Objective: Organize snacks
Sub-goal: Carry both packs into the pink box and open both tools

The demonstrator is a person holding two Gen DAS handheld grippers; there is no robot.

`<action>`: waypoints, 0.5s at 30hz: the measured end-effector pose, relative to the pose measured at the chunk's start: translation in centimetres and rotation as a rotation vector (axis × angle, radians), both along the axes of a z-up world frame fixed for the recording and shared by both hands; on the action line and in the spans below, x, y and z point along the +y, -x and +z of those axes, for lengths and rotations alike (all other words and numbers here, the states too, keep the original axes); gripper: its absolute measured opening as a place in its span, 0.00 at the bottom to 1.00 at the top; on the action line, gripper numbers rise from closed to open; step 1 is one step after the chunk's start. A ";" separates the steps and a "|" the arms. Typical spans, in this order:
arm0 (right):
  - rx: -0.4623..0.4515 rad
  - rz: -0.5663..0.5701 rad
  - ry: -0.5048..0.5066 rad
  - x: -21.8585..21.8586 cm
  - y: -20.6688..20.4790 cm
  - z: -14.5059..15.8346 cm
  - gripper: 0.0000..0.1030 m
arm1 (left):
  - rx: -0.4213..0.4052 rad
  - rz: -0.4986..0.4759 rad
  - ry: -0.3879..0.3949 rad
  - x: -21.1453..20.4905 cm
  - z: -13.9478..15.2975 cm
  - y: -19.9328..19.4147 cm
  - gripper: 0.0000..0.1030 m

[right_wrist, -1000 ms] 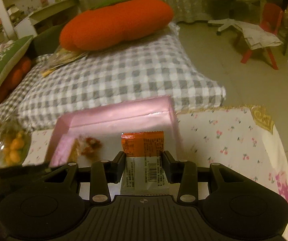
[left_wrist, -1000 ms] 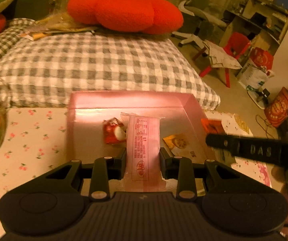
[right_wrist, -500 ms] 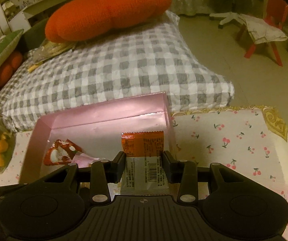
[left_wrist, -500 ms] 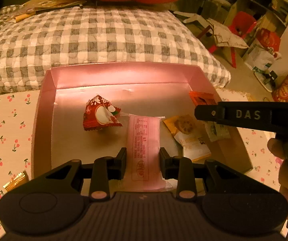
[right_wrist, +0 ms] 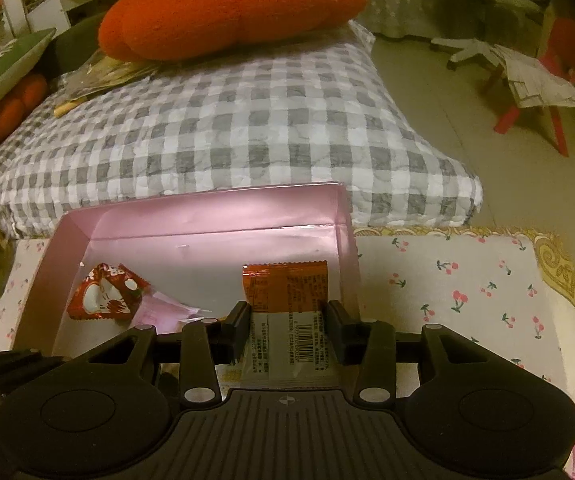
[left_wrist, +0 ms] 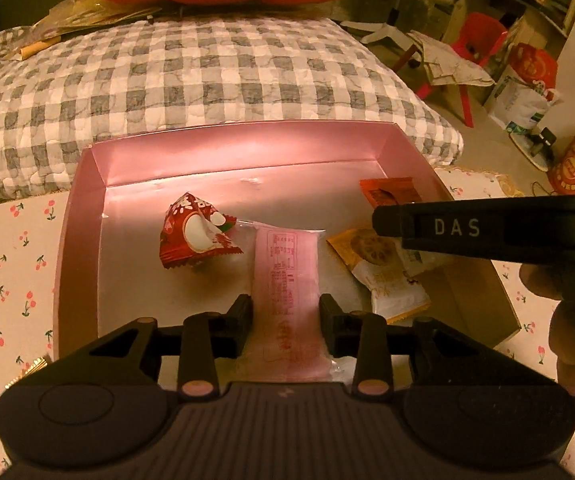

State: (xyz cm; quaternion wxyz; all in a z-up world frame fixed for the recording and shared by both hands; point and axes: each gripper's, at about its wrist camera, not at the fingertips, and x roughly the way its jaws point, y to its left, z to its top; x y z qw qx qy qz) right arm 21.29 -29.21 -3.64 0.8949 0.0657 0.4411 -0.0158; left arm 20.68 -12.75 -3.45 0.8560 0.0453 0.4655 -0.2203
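Nearest to you, your left gripper (left_wrist: 286, 320) has its jaws closed flat on the pink wrapped bar (left_wrist: 286, 276), gripping it near its close end. Its long axis runs straight out toward 12 o'clock, printed face up, far end over the floor of the pink box (left_wrist: 77, 240).

Your right gripper (right_wrist: 289, 330) is likewise closed on the orange-and-white packet (right_wrist: 287, 308), held at the white barcode end, orange end pointing to 12 o'clock, just inside the box's right wall.

Handling judgement: both look like light, thin film packs, soft and slick (crinkly film can slide between pads). Hold across the narrow width close to the middle of the length so the free end does not droop. Contents may crumble, so go gently.

Farther in, left wrist view: a red pyramid snack (left_wrist: 195, 232) lies at 11 o'clock on the box floor, its clear edge touching the pink bar's far end. A yellow cookie packet (left_wrist: 383, 276) lies at 1 o'clock, long axis slanting from far-left to near-right.

Beyond the box sits a checked cushion (left_wrist: 207, 76), then a red plush pillow (right_wrist: 227, 4) on top of it.
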 end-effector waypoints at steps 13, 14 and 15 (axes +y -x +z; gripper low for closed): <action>-0.030 -0.013 -0.051 -0.5 1.3 1.8 0.71 | -0.046 -0.011 -0.030 -0.2 1.5 1.2 0.73; -0.033 -0.014 -0.045 -0.4 1.5 2.0 0.73 | -0.048 -0.012 -0.030 -0.1 1.7 1.4 0.75; -0.040 -0.014 -0.033 -0.2 1.7 2.2 0.75 | -0.051 -0.012 -0.033 -0.1 1.8 1.6 0.80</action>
